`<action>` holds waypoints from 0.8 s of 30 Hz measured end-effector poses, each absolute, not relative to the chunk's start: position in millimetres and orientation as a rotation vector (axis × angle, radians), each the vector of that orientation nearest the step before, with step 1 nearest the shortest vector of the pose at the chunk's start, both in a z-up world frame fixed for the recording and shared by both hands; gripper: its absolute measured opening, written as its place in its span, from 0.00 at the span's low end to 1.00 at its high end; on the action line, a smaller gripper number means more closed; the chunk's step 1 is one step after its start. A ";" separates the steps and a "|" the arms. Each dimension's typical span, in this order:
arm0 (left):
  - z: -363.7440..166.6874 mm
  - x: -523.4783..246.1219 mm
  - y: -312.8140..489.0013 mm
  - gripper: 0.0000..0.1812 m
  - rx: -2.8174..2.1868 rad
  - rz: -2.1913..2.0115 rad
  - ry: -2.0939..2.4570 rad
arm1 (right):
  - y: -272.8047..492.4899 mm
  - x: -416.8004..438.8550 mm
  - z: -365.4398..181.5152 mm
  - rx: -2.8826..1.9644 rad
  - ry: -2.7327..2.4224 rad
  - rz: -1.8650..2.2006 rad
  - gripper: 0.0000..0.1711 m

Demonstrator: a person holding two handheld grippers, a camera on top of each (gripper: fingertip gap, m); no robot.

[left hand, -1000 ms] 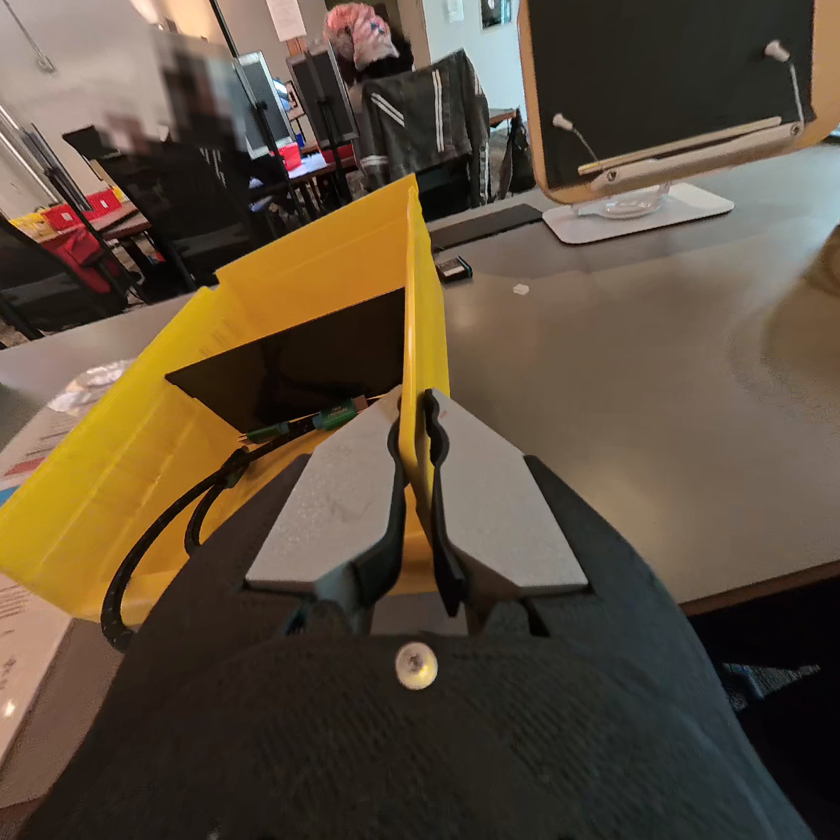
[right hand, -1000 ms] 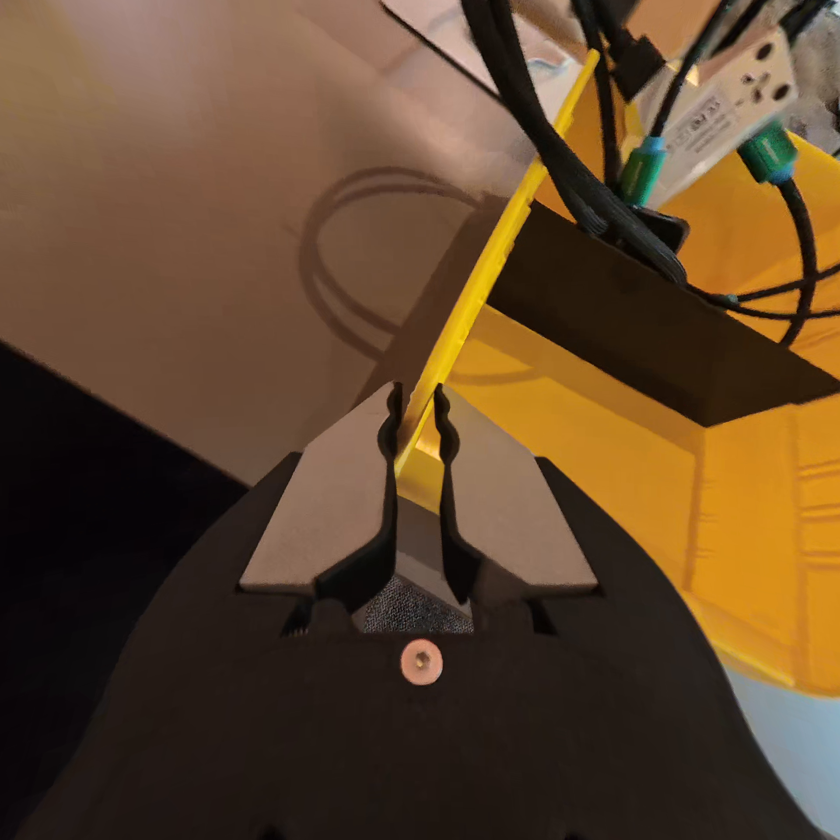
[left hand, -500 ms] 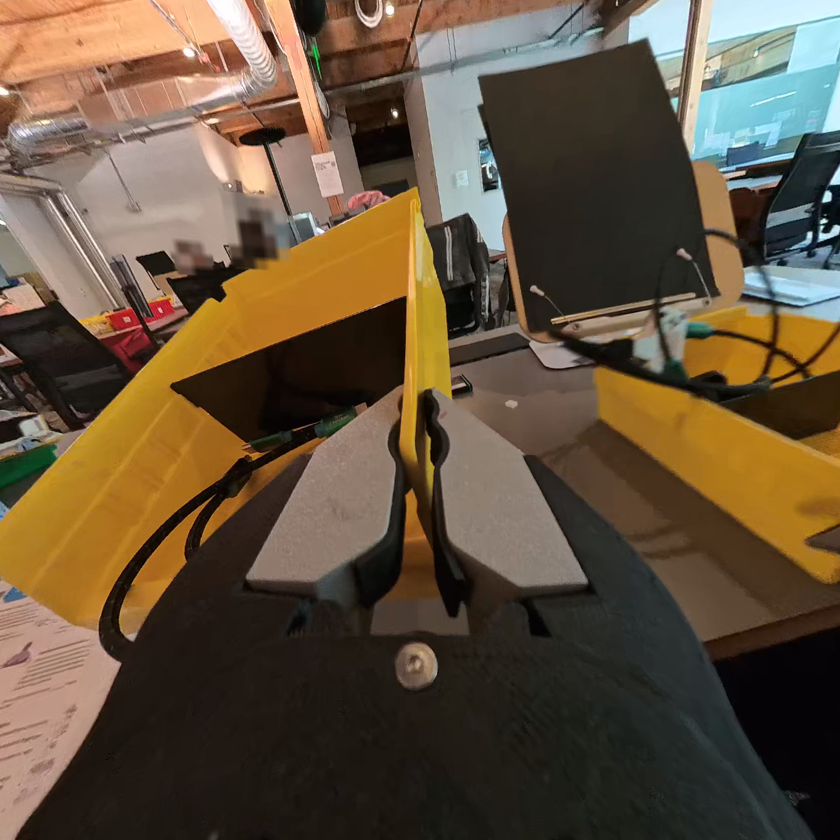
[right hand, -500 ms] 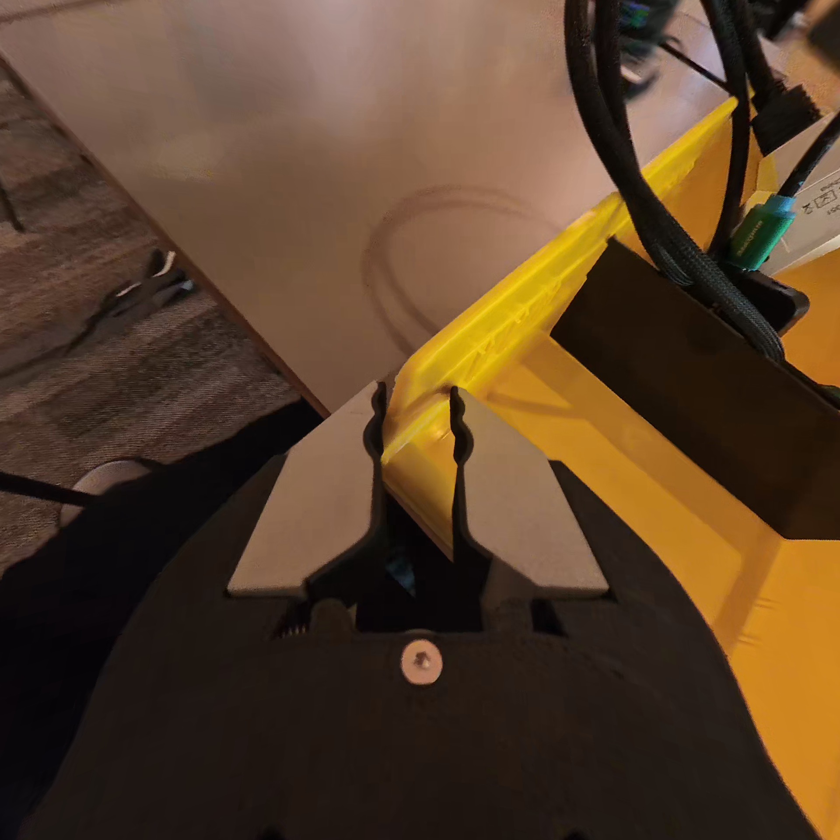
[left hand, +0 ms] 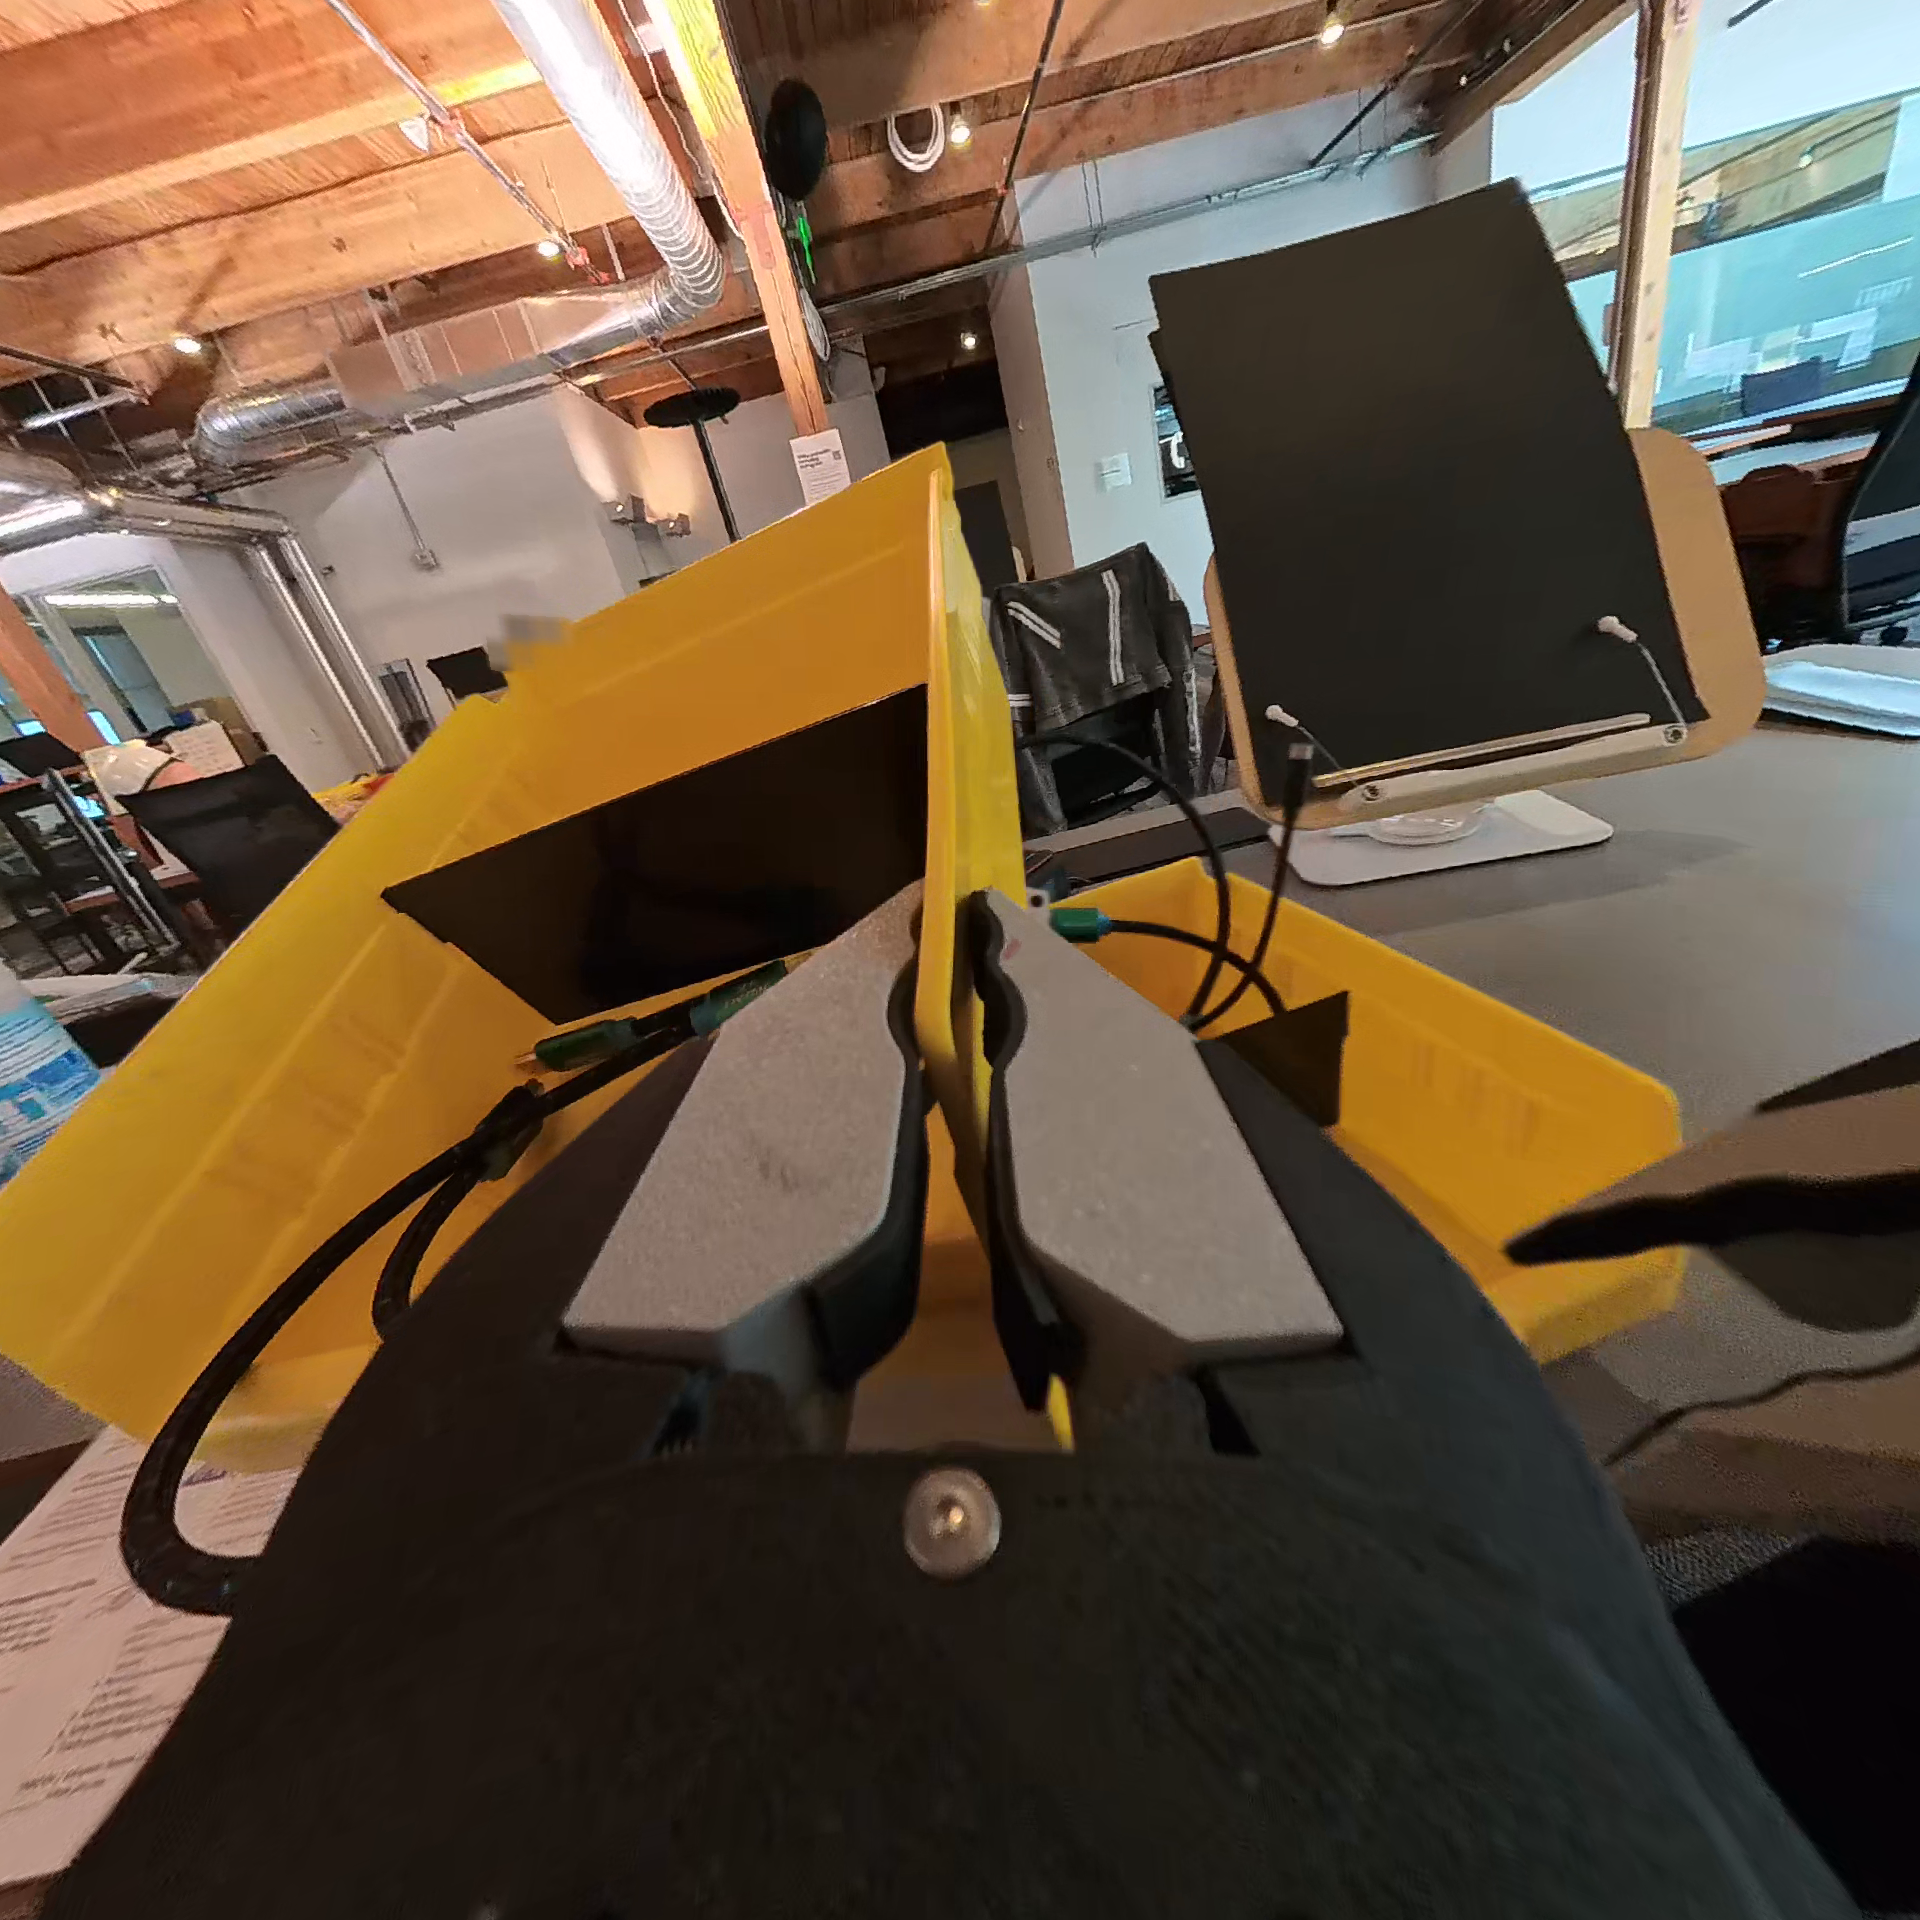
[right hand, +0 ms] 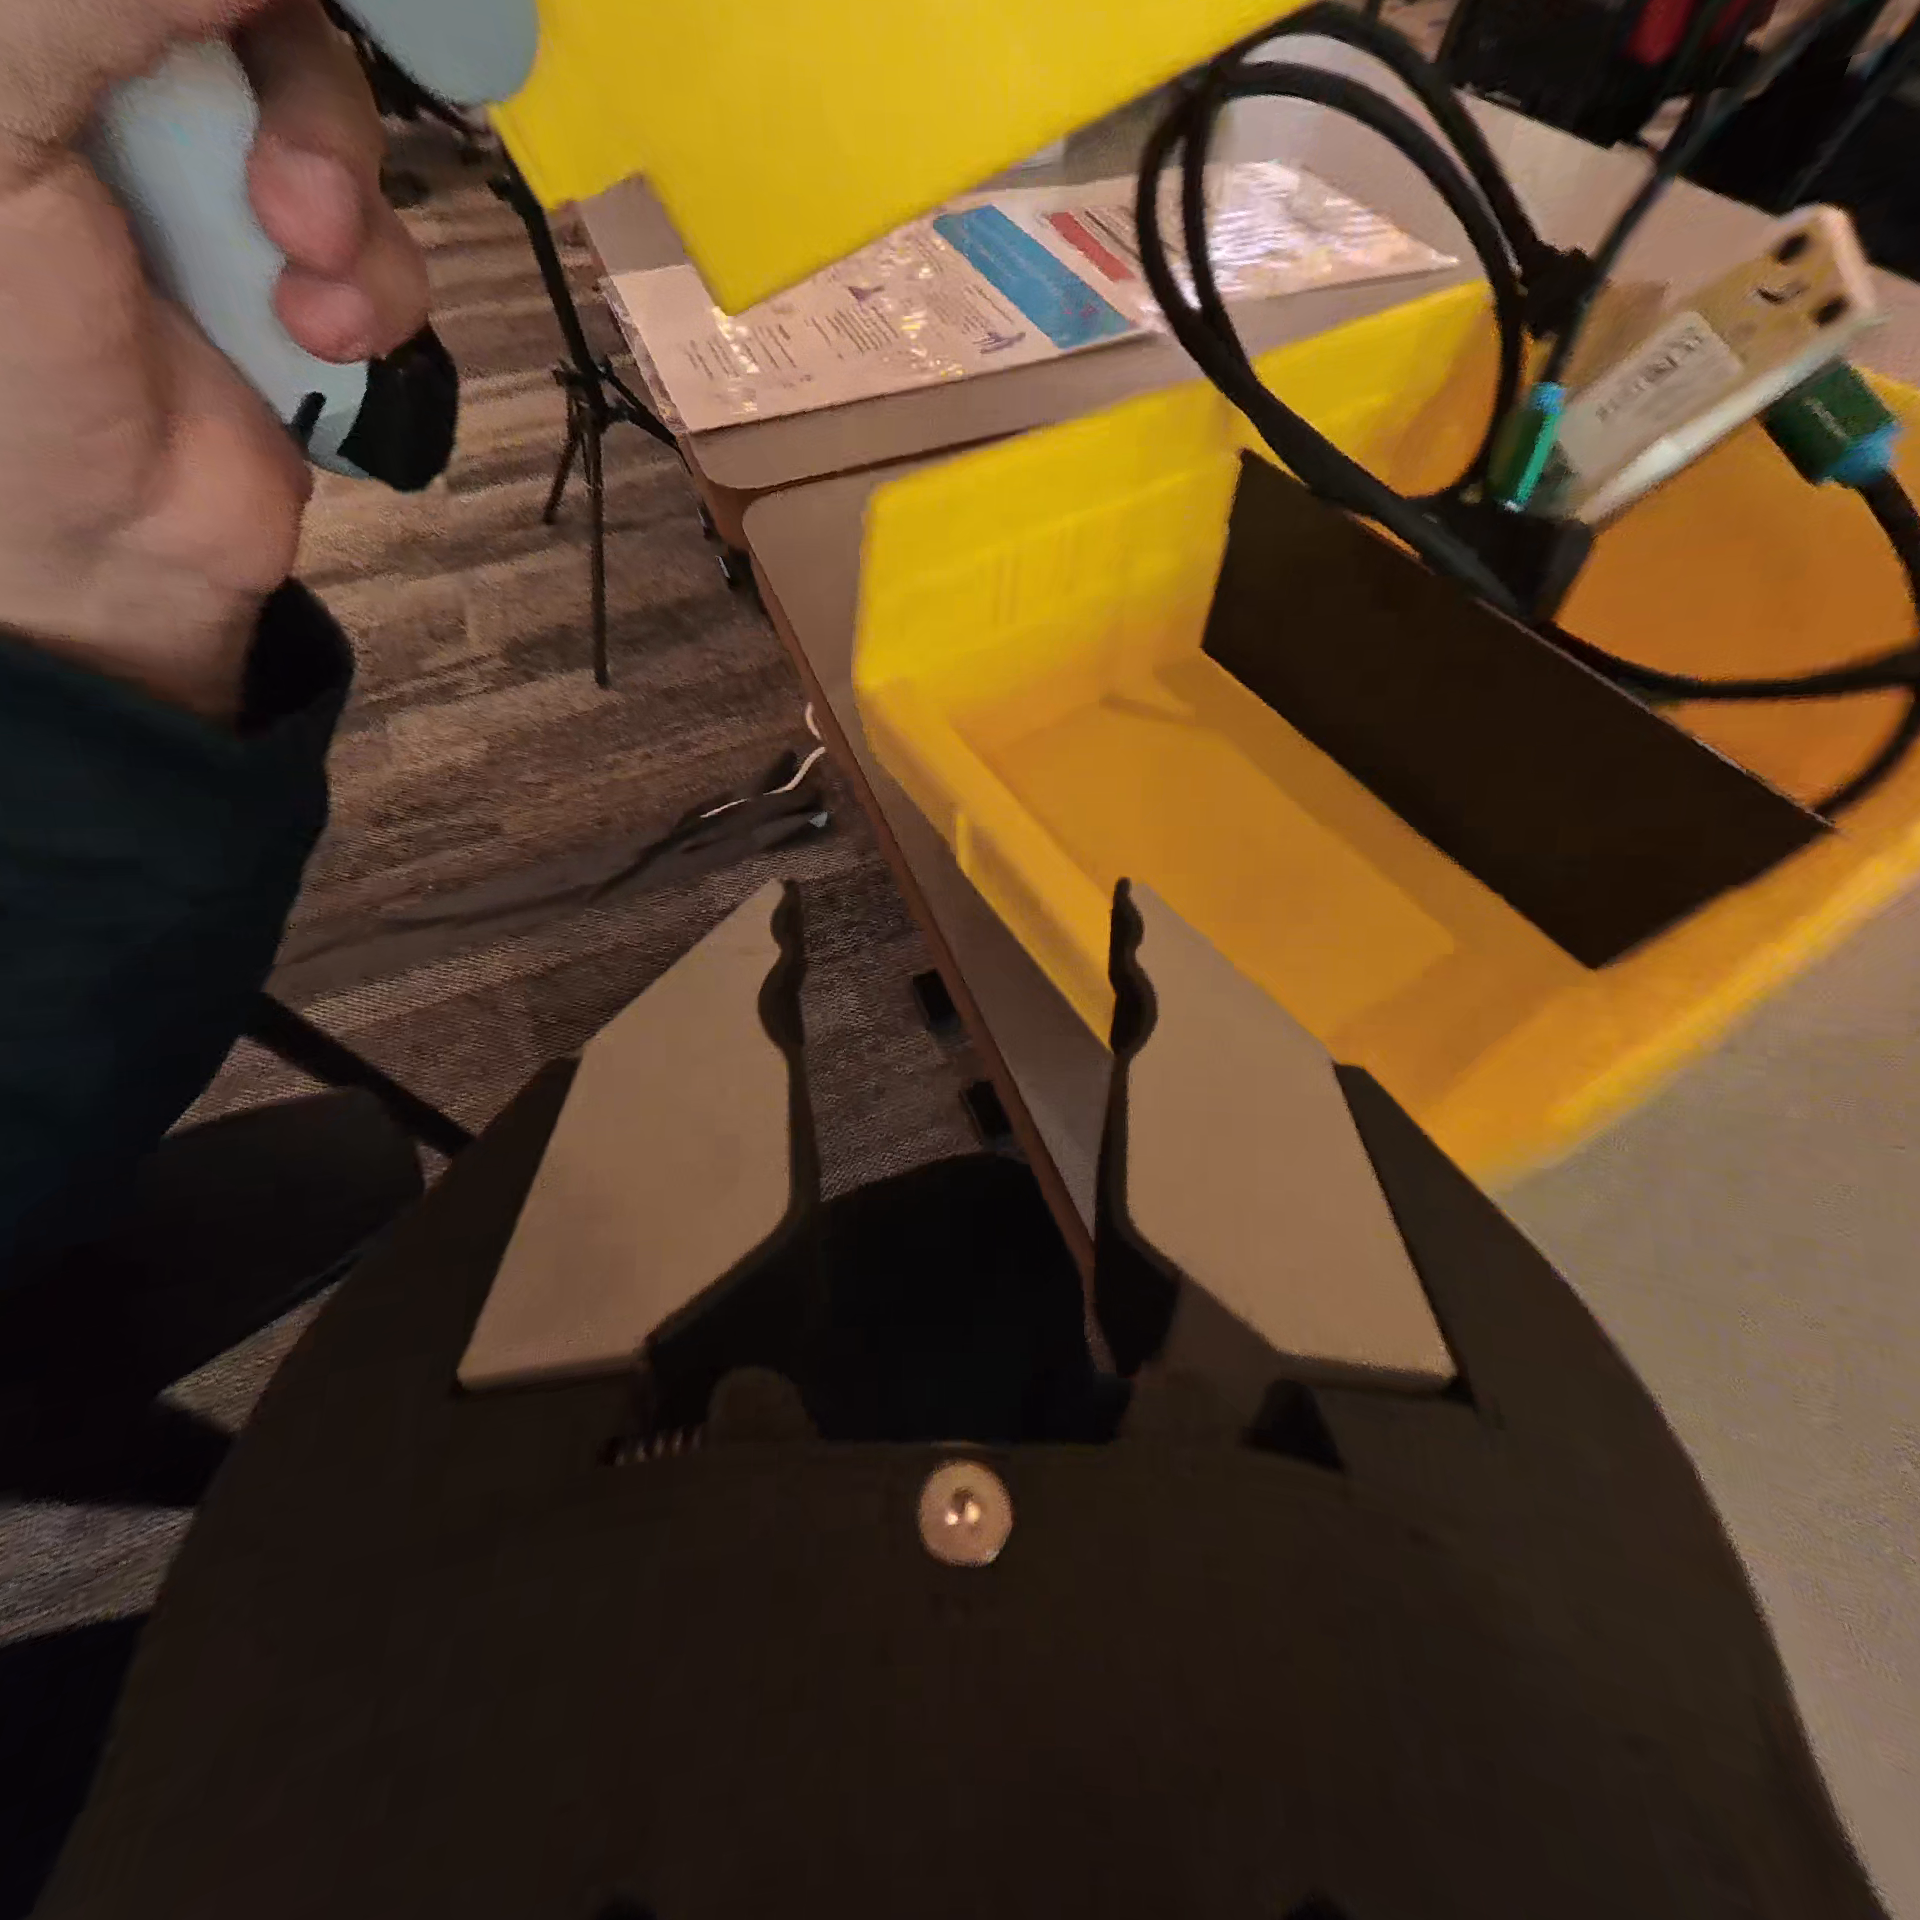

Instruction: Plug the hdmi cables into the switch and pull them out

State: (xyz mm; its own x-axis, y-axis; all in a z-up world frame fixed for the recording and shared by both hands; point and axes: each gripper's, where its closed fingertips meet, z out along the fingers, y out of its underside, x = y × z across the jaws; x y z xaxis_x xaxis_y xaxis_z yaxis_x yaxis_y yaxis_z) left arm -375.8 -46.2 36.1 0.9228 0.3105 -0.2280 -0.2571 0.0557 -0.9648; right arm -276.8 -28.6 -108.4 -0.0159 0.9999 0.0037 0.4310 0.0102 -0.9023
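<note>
The left gripper point(left hand: 948, 914) is clamped on the side wall of a yellow bin point(left hand: 665, 727), and the bin is tipped up off the desk. A black divider panel point(left hand: 686, 883) sits inside it, and a black cable point(left hand: 312, 1288) with a green-collared plug point(left hand: 603, 1039) hangs out over the near edge. Only the left wrist view gives you the room: exposed wood beams, a silver duct point(left hand: 623, 156), office chairs, a jacket over a chair back point(left hand: 1101, 644), and a black board on a wooden stand point(left hand: 1455, 540) at the back of the grey table point(left hand: 1714, 935). A second yellow bin point(left hand: 1455, 1091) sits flat on that table to the right, thin black cables looping out of it.

The right wrist view is where you actually see the task stuff. The right gripper point(right hand: 954, 935) has its fingers spread wide with nothing between them, hovering over the table edge just short of that second bin point(right hand: 1039, 623). The switch point(right hand: 1704, 374), a pale silver box, leans tilted in the bin's far compartment behind a black divider point(right hand: 1455, 707), with green-collared HDMI plugs point(right hand: 1829, 426) at its end and black cables point(right hand: 1247, 312) looping up above it. This view also catches the person's hand point(right hand: 135, 395) around a pale handle at upper left, the underside of the lifted bin point(right hand: 852, 125) above, laminated sheets point(right hand: 935, 312) on the adjoining table, and grey carpet point(right hand: 520, 810) below with a tripod point(right hand: 582, 436) standing on it.
</note>
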 end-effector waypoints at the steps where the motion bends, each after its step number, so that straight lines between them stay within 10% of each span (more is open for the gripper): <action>1: 37.9 -371.9 -46.0 0.00 -1.448 0.423 -0.037 | -22.1 -262.2 -105.2 -1.527 -1.533 0.989 0.34; 12: 41.0 -194.8 -2.1 0.00 -1.394 0.283 0.376 | 97.2 -51.8 -58.1 -1.513 -1.186 0.874 0.24; 24: -82.5 -29.2 141.1 0.02 -1.671 0.027 0.614 | 150.1 52.2 -111.1 -1.781 -1.168 0.506 0.31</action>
